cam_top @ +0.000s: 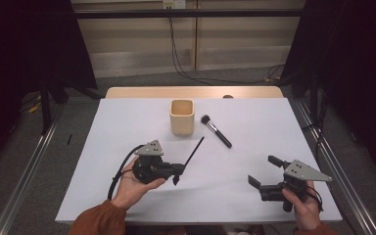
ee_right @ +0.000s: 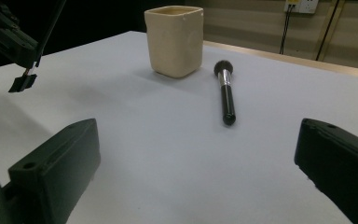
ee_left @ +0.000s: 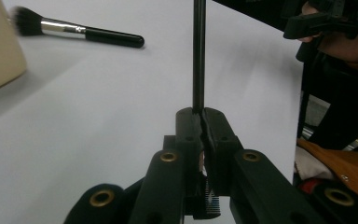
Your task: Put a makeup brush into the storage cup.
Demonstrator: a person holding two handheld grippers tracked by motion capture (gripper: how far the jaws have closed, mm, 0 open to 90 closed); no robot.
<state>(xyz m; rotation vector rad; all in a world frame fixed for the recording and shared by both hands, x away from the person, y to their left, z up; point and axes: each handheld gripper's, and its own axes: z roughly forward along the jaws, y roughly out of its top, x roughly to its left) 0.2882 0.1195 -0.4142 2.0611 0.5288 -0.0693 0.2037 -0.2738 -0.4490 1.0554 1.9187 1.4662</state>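
Black slim brush (cam_top: 192, 152), head half hidden, clamped in left gripper (cam_top: 177, 172).

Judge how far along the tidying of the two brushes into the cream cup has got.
Done: nothing sits in the square cream ceramic cup as far as the high view shows. In hand: the left gripper is shut on a thin black comb-headed brush, lifted off the white table. Left: that brush probably goes into the cup, then the black-handled makeup brush lying beside it; the right gripper waits open.
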